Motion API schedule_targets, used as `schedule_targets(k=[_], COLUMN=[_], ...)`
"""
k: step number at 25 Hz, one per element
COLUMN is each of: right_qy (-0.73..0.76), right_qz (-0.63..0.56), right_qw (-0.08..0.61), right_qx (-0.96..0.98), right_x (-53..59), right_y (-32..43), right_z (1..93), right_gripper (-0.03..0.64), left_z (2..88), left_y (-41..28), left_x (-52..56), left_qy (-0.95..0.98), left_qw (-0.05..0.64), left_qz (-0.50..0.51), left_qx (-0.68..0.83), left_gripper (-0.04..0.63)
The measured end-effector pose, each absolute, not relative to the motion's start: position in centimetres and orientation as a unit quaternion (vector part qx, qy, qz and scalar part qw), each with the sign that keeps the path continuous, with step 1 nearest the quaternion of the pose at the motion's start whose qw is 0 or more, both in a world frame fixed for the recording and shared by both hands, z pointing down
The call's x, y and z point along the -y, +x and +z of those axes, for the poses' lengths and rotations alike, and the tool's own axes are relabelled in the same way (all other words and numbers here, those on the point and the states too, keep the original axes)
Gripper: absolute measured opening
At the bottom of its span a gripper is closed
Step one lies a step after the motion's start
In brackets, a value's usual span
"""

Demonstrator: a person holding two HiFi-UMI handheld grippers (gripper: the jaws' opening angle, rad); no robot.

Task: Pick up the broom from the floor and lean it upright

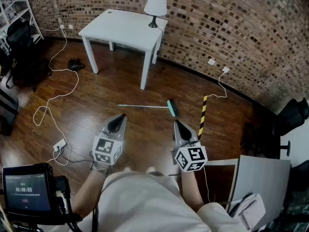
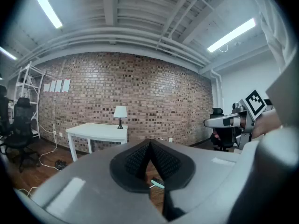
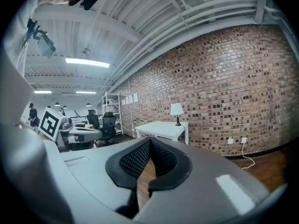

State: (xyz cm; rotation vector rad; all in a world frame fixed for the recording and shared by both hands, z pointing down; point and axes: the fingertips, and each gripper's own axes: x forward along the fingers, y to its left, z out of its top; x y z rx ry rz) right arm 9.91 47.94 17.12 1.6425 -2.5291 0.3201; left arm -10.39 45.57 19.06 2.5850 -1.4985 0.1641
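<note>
The broom [image 1: 159,107], a thin pale handle ending in a teal head with dark bristles, is seen lying flat on the glossy dark wood-plank floor [image 1: 96,95], apart from both tools and in front of them. The ribbed black pads of the left gripper [image 1: 120,116] and of the right gripper [image 1: 176,123] are pressed together, with nothing pinched in either grey, wedge-shaped shell. Beyond the broom a plain white square-topped table [image 1: 123,25] bearing a white-shaded lamp [image 1: 155,7] is set against a rough, mottled brick wall [image 1: 231,28].
</note>
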Motion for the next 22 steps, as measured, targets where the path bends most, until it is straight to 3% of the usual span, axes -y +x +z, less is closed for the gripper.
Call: schedule_targets(k=[11, 22], right_qy=[0.553, 0.530], right_qz=[0.102, 0.104], right_qw=[0.050, 0.047], right_qx=[0.825, 0.840], right_x=[-47.4, -34.4], right_y=[7.9, 10.0], right_z=[19.2, 19.4], right_gripper=[0.012, 0.012], left_z=[21.8, 21.8], left_y=[-12.9, -10.4], left_x=[-45.0, -33.5], left_qy=[0.865, 0.855], left_qw=[0.071, 0.070], left_qz=[0.064, 0.084], left_qx=[0.492, 0.507], left_gripper=[0.000, 0.000])
